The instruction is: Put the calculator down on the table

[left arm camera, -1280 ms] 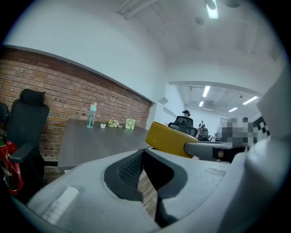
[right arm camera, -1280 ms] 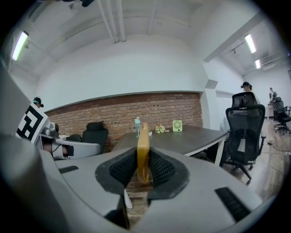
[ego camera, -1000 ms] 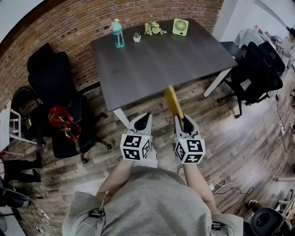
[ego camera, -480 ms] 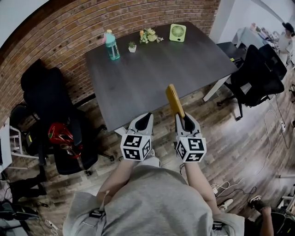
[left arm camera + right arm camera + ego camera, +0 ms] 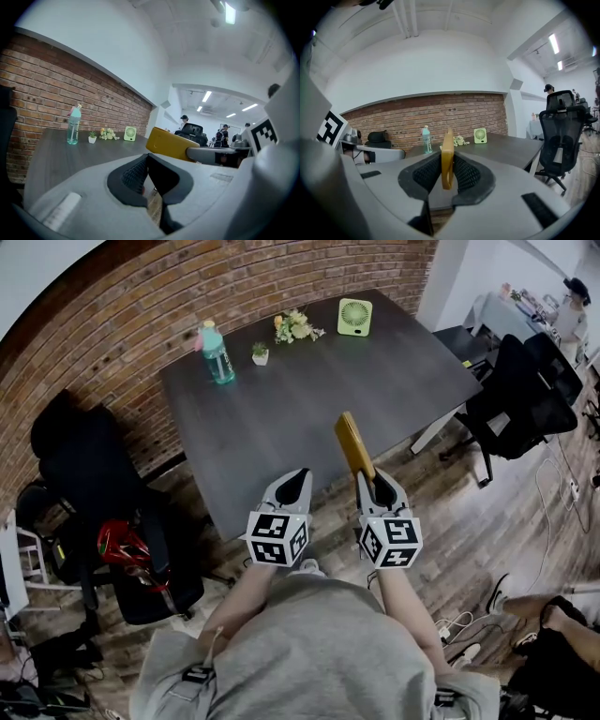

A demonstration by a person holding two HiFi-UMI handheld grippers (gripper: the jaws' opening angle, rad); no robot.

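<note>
Carrying | right gripper point(image 5: 374, 486) jaws pinch slim yellow plastic calculator point(image 5: 353, 442) by its near end | left gripper point(image 5: 292, 486) jaws closed, empty | likely light, rigid, slippery

calculator point(image 5: 354, 444): yellow, thin slab, on edge, clamped at one end in right gripper point(image 5: 374, 486), pointing at table point(image 5: 309, 381); in the air by table's near edge, not on it

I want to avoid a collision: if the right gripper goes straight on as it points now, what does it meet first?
Probably the dark table top: the right gripper, shut on the yellow calculator, aims over its near edge. Depth is unclear.
</note>
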